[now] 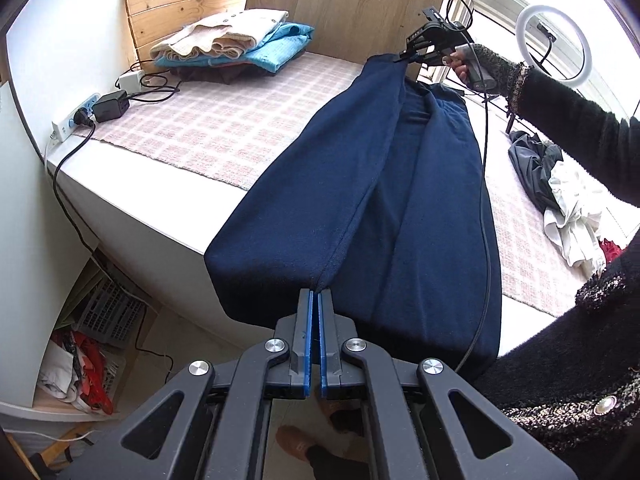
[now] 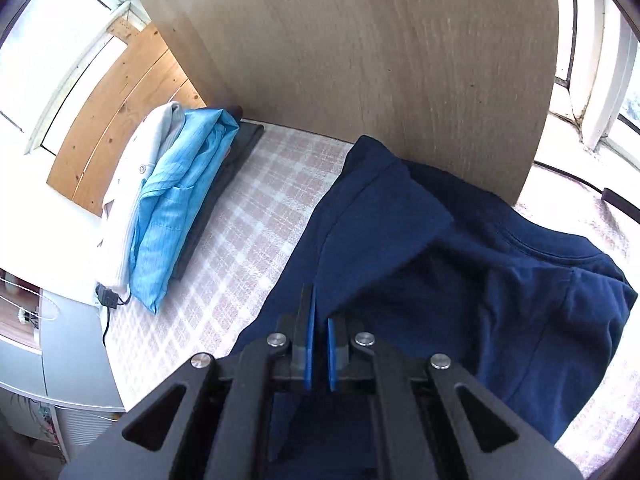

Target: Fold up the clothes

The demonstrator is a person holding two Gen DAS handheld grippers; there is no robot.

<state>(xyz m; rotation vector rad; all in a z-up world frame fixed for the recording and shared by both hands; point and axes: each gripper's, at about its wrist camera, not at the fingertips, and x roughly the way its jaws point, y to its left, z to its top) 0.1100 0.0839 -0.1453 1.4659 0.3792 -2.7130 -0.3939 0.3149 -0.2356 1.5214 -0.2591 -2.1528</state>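
A navy blue garment [image 1: 400, 200] stretches lengthwise over the checked pink cloth [image 1: 224, 120] on the table, its near end hanging past the table's front edge. My left gripper [image 1: 316, 296] is shut on the seam at that near end. At the far end, a hand in a black sleeve holds my right gripper [image 1: 402, 56], which pinches the garment's far corner and lifts it. In the right wrist view the right gripper [image 2: 320, 312] is shut on a raised fold of the navy garment [image 2: 500, 280]; the collar lies to the right.
A folded stack of cream and light-blue clothes [image 1: 232, 44] [image 2: 176, 200] sits at the back left. A wooden board [image 1: 348, 4] stands behind the table. A power strip [image 1: 76, 118] with cables lies at the left edge. Unfolded clothes [image 1: 560, 192] and a ring light [image 1: 554, 42] are at the right.
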